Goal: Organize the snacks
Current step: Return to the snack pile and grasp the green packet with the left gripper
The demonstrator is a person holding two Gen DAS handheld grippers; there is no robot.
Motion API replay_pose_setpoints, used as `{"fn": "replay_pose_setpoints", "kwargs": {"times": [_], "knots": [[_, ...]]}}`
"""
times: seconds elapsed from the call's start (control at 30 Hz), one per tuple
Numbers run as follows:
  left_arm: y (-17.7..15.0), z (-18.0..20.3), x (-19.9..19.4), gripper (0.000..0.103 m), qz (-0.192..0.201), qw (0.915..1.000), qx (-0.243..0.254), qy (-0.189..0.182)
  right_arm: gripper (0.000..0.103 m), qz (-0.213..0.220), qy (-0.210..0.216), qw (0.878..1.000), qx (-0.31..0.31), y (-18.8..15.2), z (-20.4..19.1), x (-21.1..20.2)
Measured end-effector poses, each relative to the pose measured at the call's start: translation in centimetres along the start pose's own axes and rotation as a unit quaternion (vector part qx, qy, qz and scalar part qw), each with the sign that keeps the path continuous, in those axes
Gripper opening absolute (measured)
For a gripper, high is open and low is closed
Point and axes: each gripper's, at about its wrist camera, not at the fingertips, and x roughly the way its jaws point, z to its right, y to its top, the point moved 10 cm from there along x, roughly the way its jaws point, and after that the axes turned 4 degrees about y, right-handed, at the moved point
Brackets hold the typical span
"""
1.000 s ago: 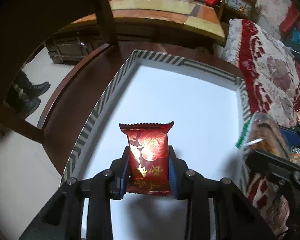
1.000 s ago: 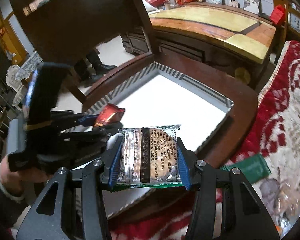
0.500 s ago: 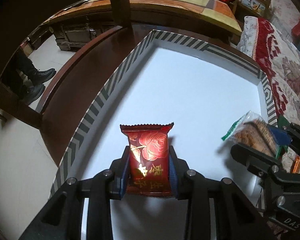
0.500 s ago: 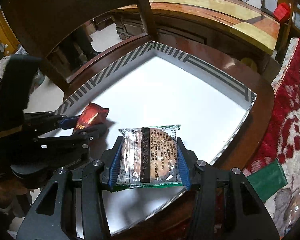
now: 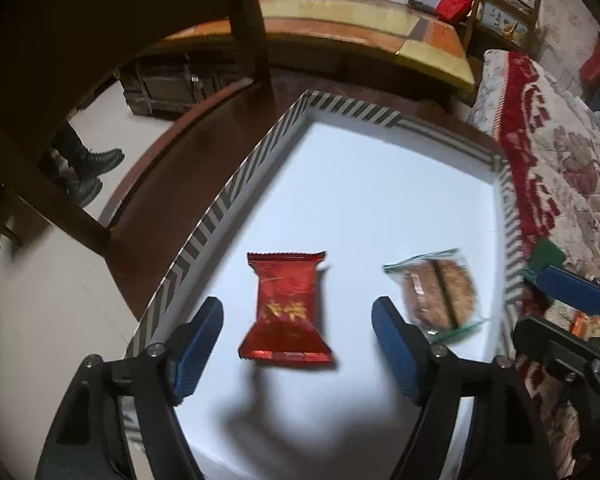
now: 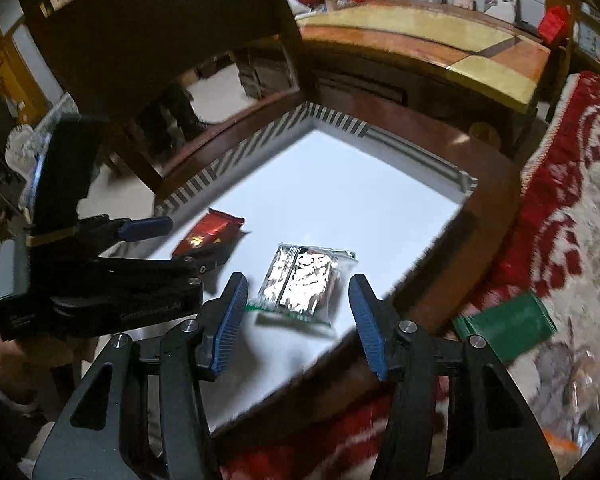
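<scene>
A red snack packet (image 5: 286,308) lies on the white floor of a tray with a striped rim (image 5: 220,200). My left gripper (image 5: 296,306) straddles it, jaws opening, with the blue pads (image 5: 198,336) well clear of the packet. In the right wrist view a clear cookie packet (image 6: 306,280), blurred, sits between the opening jaws of my right gripper (image 6: 298,284), untouched by either pad (image 6: 368,320). The cookie packet (image 5: 436,292) lies to the right of the red one. The red packet (image 6: 208,234) and left gripper (image 6: 198,240) show at the left of the tray (image 6: 220,164).
The tray rests on a dark wooden chair seat (image 5: 168,168), with the chair back (image 6: 160,28) behind it. A red-and-cream blanket (image 6: 560,208) at the right holds a green packet (image 6: 504,328). A long wooden table (image 5: 360,28) stands beyond. A person's boots (image 5: 88,168) stand on the floor.
Both grippers were shut on their packets and have now opened. The red packet and the cookie packet have left the pads and are in the tray.
</scene>
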Motion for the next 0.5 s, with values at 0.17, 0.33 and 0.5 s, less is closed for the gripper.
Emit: {"fn": "replay_pose_setpoints", "kwargs": {"times": [0.17, 0.33, 0.5], "knots": [[0.0, 2.5, -3.0, 0.083, 0.026, 0.9993, 0.013, -0.022, 0.053, 0.028, -0.011, 0.999, 0.023, -1.5, 1.3, -4.1], [-0.4, 6.4, -5.2, 0.084, 0.039, 0.9972, 0.042, -0.048, 0.053, 0.044, -0.035, 0.997, 0.052, -3.5, 4.3, -7.9], [-1.1, 10.2, -6.7, 0.084, 0.038, 0.9940, 0.070, -0.075, 0.053, 0.061, -0.065, 0.992, 0.085, -6.6, 8.1, -12.0]]}}
